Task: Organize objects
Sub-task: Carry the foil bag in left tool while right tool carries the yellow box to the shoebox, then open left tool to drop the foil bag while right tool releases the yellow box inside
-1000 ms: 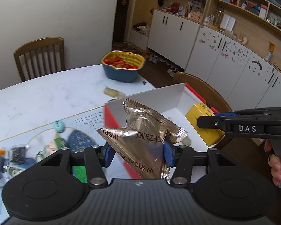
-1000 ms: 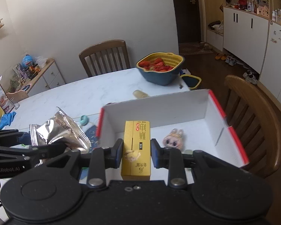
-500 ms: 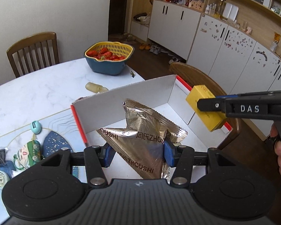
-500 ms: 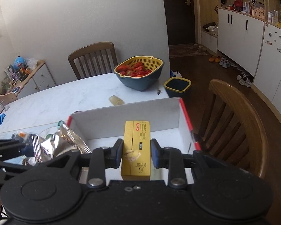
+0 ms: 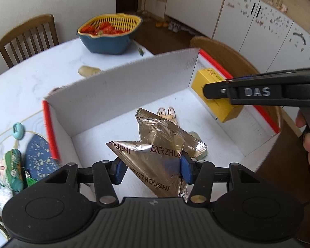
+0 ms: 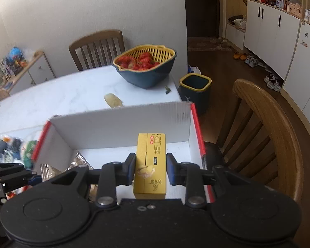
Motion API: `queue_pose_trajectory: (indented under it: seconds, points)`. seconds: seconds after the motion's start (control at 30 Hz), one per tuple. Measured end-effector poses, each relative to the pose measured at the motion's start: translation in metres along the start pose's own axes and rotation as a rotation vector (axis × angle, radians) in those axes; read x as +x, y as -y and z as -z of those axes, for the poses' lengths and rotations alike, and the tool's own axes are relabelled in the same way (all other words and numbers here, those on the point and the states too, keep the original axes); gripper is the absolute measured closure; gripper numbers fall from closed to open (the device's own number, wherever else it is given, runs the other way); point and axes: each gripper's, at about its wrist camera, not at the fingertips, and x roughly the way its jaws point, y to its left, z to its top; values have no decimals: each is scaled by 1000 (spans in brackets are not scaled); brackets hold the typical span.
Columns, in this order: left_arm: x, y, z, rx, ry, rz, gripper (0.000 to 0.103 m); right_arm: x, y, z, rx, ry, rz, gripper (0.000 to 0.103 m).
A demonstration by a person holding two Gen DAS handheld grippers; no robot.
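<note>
My left gripper [image 5: 153,166] is shut on a crumpled gold foil snack bag [image 5: 159,155] and holds it over the inside of the white cardboard box [image 5: 122,88] with red edges. My right gripper [image 6: 150,168] is shut on a yellow carton [image 6: 150,165], held above the box's right side near the red rim [image 6: 197,128]. In the left wrist view the yellow carton [image 5: 215,99] and the right gripper's arm [image 5: 258,92] hang over the box's far right corner. A small plush toy [image 5: 168,113] lies on the box floor, partly hidden behind the bag.
A blue and yellow basket of red fruit [image 6: 144,66] stands at the table's far end, with a pale small object [image 6: 113,101] near it. Several small items [image 5: 12,165] lie left of the box. A wooden chair [image 6: 268,134] is close on the right, a bin [image 6: 195,86] beyond.
Both grippers have moved forward and down over the box with their loads still held. The box now fills more of both views; the bag hangs inside its walls.
</note>
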Motion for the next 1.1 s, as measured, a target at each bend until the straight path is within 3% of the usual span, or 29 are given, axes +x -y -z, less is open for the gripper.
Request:
queue_pose_trajectory:
  seconds: [0.47, 1.1]
  points:
    - [50, 8, -9, 22, -138, -27, 51, 63, -4, 1, -77, -175, 38, 74]
    - [66, 2, -16, 7, -232, 7, 47, 83, -3, 4, -90, -294, 35, 73]
